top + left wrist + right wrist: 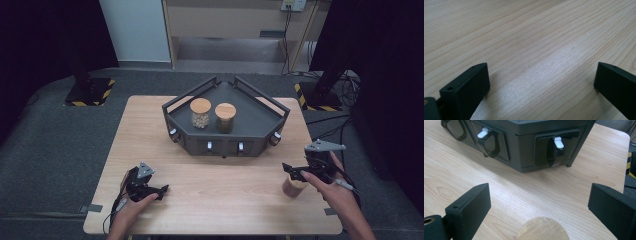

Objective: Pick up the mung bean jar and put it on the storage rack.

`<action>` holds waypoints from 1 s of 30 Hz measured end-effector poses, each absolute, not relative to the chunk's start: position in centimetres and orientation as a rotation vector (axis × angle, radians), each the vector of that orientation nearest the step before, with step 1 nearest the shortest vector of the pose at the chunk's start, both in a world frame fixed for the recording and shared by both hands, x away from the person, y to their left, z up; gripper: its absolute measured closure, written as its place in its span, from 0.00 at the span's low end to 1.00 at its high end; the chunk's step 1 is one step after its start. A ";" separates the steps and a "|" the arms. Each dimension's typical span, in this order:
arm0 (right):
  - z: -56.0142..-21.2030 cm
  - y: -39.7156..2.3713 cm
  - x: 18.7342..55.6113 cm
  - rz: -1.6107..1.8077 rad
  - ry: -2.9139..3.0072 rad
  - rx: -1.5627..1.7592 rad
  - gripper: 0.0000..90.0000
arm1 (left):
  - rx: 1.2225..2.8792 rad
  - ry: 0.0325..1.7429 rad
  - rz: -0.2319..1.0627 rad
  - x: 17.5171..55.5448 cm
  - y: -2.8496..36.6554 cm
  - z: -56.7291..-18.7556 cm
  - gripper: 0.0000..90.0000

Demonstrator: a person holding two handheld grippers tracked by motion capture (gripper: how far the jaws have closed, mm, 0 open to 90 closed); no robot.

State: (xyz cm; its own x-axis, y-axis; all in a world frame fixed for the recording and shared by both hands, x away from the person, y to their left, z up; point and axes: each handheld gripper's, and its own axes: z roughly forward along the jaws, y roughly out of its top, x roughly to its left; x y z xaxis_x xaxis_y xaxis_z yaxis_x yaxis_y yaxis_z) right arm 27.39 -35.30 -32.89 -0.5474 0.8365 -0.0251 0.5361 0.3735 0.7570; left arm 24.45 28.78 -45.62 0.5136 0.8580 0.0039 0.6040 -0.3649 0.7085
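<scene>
One jar [294,186] with a round, pale wooden lid [542,229] stands on the table [210,200] near its right front edge, brownish contents showing through its side. The right gripper [292,171] hovers over it, jaws spread wide on either side of the lid, not touching. The left gripper [159,191] rests low over bare wood, jaws open and empty.
</scene>
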 end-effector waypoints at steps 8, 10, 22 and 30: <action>-33.3 -36.1 26.9 0.996 2.219 1.216 0.05 | 2.099 1.188 0.499 24.5 28.8 -45.6 0.00; -33.4 -36.2 26.8 0.988 2.221 1.216 0.05 | 2.099 1.188 0.499 24.5 28.8 -45.6 0.00; -34.4 -36.5 26.2 0.973 2.237 1.232 0.05 | 2.099 1.188 0.499 24.5 28.8 -45.6 0.00; -35.2 -36.9 25.7 0.974 2.234 1.243 0.05 | 2.099 1.188 0.498 24.5 28.8 -45.6 0.00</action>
State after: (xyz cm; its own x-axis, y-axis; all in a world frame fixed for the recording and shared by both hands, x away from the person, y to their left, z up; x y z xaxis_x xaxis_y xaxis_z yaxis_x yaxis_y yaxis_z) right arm 25.74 -36.87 -35.25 -0.5228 0.8524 -0.0121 0.5711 0.3607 0.7374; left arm 24.45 28.77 -45.62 0.5132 0.8582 0.0041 0.6043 -0.3647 0.7084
